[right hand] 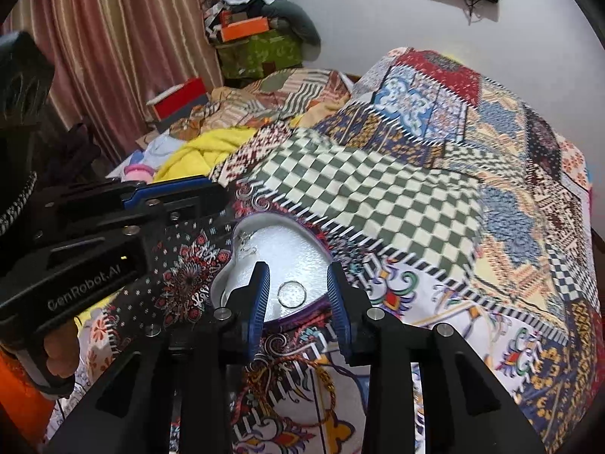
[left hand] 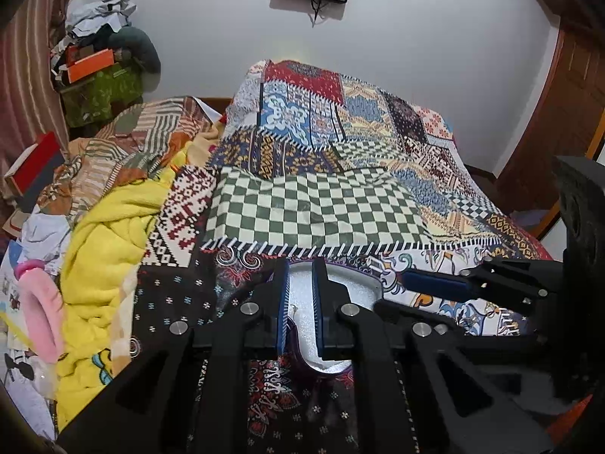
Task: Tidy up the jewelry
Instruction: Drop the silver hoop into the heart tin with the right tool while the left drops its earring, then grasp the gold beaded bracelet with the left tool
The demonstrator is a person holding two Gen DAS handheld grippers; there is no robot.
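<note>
Patchwork bedspread (right hand: 378, 196); ring (right hand: 292, 294) perhaps inside tray (right hand: 302, 249).

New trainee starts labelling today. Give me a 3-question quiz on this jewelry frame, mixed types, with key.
1. True or false: the ring lies inside the heart-shaped box.
2. Which gripper has the ring between its open fingers? A left B right
3. Fill in: the box sits on a patchwork ____.

Key: 1 true. 2 B: the right gripper brackets it without touching; the left gripper is over the box's other lobe, narrowly open. 3 bedspread.
</note>
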